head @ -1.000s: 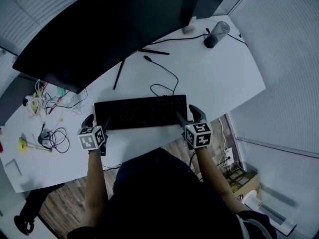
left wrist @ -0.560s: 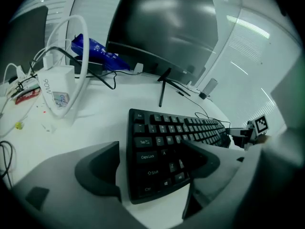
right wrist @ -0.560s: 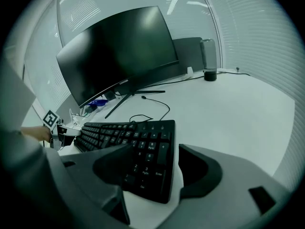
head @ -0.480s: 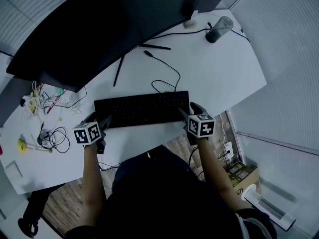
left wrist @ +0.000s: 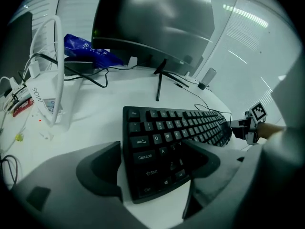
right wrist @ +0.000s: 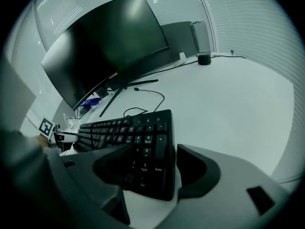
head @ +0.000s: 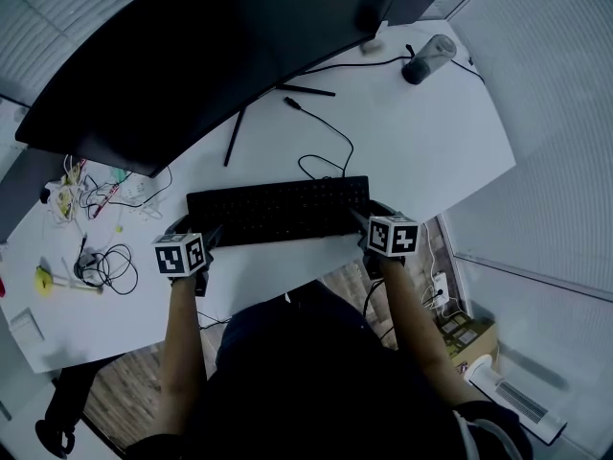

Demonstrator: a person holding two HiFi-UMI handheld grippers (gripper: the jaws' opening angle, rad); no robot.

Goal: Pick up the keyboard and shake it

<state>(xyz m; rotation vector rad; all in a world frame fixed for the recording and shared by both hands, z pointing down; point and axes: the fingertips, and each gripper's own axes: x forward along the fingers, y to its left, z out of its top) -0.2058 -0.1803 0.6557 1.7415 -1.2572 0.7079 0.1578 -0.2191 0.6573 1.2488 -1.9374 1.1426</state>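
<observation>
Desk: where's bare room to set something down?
Biggest bare patch: the desk right of the keyboard, bordered by its cable, the dark cylinder and the desk's right edge. The left end is crowded: wire tangle, cable coil. The monitor overhangs the back.

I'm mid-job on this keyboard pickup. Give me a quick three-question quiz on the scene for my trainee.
1. True or false: the keyboard lies on the desk.
2. What stands between the left gripper's jaws? A: the keyboard's Caps Lock end. B: a mouse. C: nothing.
3. Fill in: the right gripper has the keyboard's ___ end between its open jaws.

Key: 1 true; 2 A; 3 number-pad.
</observation>
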